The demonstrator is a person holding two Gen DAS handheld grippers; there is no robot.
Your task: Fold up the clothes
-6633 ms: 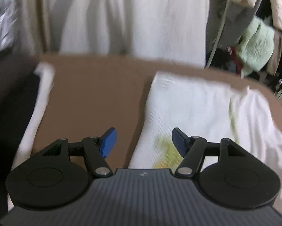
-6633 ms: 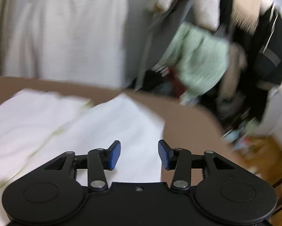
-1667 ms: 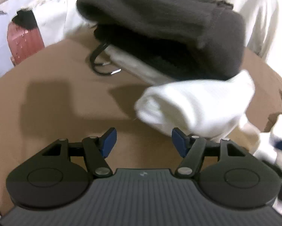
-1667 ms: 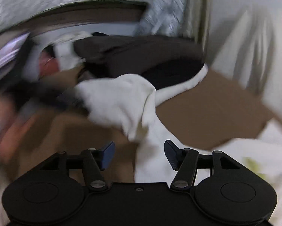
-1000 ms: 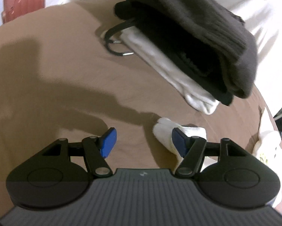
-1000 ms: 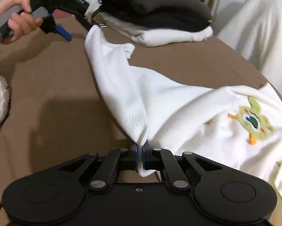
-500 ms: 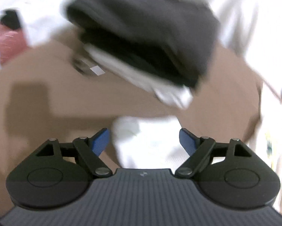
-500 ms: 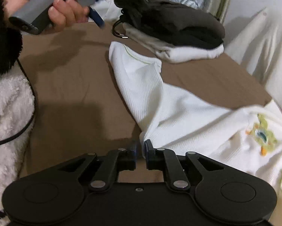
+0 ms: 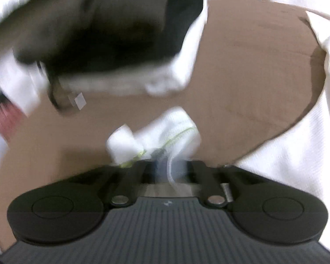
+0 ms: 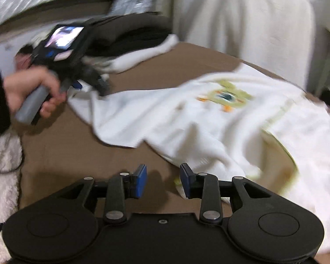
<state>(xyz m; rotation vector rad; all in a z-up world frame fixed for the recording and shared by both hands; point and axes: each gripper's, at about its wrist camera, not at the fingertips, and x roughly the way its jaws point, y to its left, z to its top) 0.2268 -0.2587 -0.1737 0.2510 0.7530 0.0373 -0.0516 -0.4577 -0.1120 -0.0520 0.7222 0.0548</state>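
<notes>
Right wrist view showed your white ribbed shirt with the green frog print stretched lengthwise from your left gripper, clamped on its far end beside the dark folded stack, while your right gripper was opening, empty, at the shirt's near edge.

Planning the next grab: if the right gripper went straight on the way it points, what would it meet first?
Probably the bare brown surface just ahead of the right gripper, whose jaws are opening with nothing between them. The white shirt lies close beyond and to the right; blur makes depth uncertain.
</notes>
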